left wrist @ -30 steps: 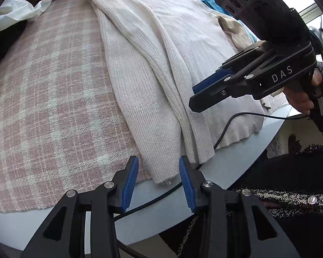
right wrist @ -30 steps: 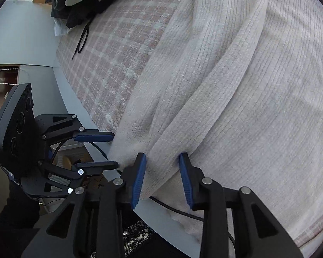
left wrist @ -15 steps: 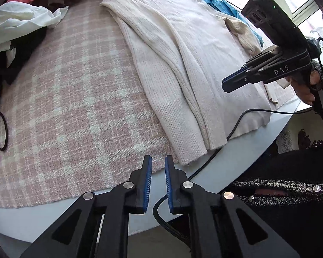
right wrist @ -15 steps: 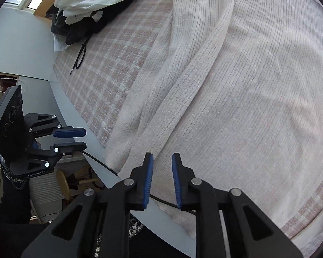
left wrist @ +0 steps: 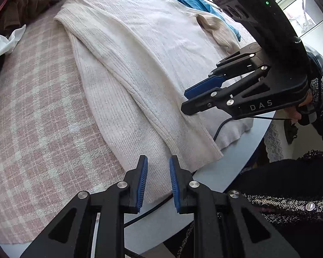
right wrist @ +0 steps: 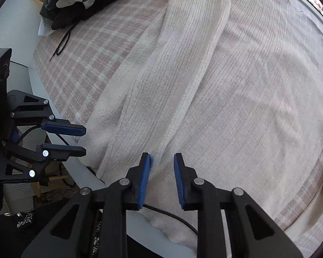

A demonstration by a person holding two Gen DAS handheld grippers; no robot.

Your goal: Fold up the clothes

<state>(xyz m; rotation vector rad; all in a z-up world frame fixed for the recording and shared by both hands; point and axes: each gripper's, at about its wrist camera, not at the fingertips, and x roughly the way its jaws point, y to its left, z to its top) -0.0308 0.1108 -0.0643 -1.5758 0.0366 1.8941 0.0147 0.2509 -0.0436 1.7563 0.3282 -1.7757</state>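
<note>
A cream ribbed sweater [left wrist: 152, 49] lies flat on a pink plaid cloth [left wrist: 36, 111], its left sleeve folded in along the body. My left gripper [left wrist: 157, 165] is open and hovers just above the sleeve's end near the table's front edge, with nothing between its fingers. The right gripper [left wrist: 185, 102] hangs over the sweater's lower hem, to the right. In the right wrist view the right gripper [right wrist: 162, 161] is open low over the sweater [right wrist: 247, 86] beside the folded sleeve [right wrist: 161, 81]. The left gripper [right wrist: 84, 140] is at the left edge, open.
A heap of white and dark clothes [right wrist: 79, 4] sits at the far left, and a black cord loop [right wrist: 62, 43] lies on the cloth. A blue garment [left wrist: 196, 2] shows behind the sweater. A cable [left wrist: 221, 126] crosses the grey table edge [left wrist: 236, 163]. A person's dark sleeve [left wrist: 290, 204] is close by.
Both grippers were wide open a second ago, nearly shut and pulled back half a second ago. Now both have come in closer over the sweater's lower end, with their jaws parted again.
</note>
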